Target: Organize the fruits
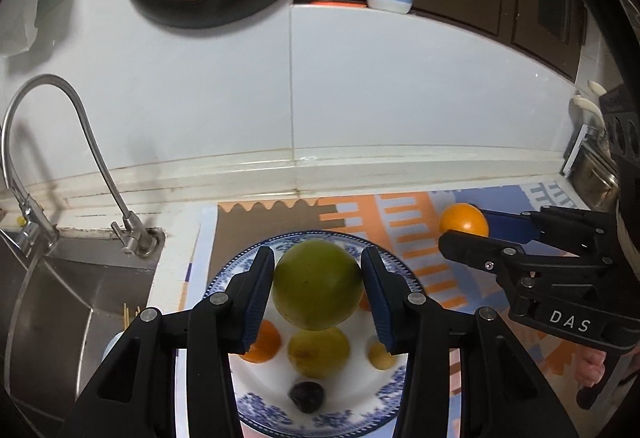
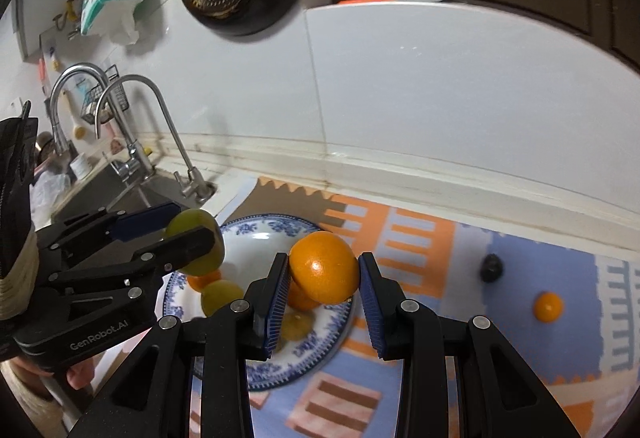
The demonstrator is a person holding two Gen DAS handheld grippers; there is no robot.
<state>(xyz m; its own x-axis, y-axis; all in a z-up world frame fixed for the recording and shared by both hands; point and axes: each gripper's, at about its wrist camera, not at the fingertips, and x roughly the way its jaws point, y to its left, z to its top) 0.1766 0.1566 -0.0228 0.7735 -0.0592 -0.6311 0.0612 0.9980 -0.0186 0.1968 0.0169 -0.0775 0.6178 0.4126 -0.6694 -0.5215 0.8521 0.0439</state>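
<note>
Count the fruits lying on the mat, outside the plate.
2: a dark fruit and a small orange fruit, both right of the plate; the right gripper may hide others.

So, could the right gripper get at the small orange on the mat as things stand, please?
Probably not yet: the right gripper is already shut on an orange over the plate. The small orange itself lies uncovered on the mat, with only a dark fruit nearby.
</note>
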